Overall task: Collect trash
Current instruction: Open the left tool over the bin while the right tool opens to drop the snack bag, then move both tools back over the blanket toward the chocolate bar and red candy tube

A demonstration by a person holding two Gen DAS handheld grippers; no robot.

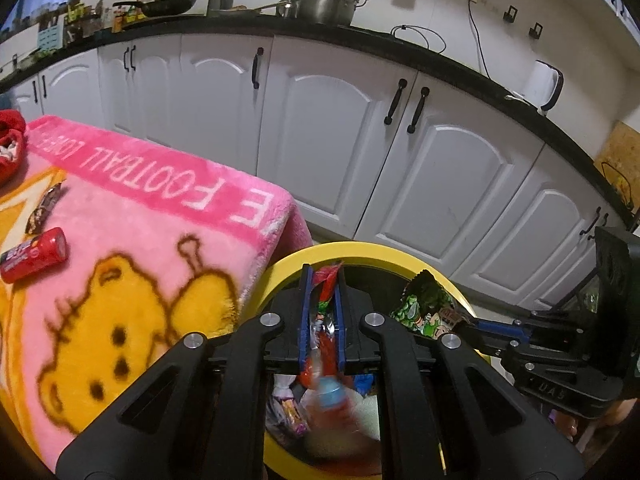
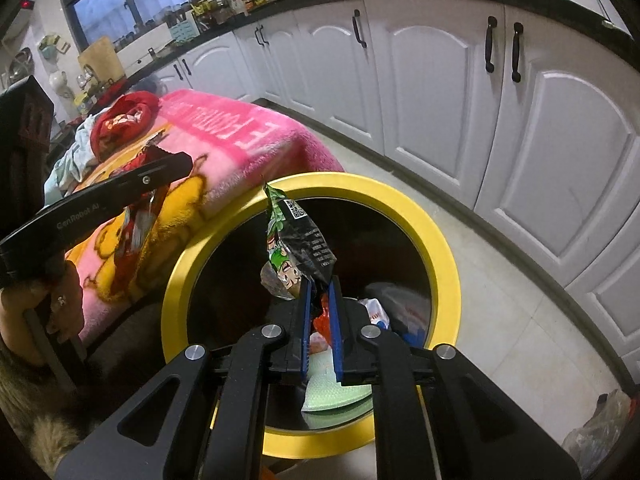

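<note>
- White kitchen cabinets under a dark counter form the backdrop; pans and pots line the counter top.
- Desk: covered by a pink blanket with a yellow bear print. On it we see a red tube and a dark snack wrapper, both uncollected and well apart from the bin.
- Yellow-rimmed bin: stands on the floor, touching the blanket's hanging edge. Inside lie mixed wrappers, a white bag and a pale green sheet.
- Left gripper: jaws clamped on a red wrapper, held over the bin mouth. The wrapper's top pokes above the blue pads; its lower part hangs below, blurred.
- Right gripper: jaws clamped on the bottom edge of a green and black snack packet, which stands up above the pads over the bin.
- Handling, as we judge it: both packets look like empty crinkled foil film, very light, limp and slick. A pinch on a flat edge or seam suits them; nothing fragile. Being so light, they may cling to the pads or drift on release, so letting go low over the opening seems wise.
- The tube looks stiff and round; we would take it across its middle.
</note>
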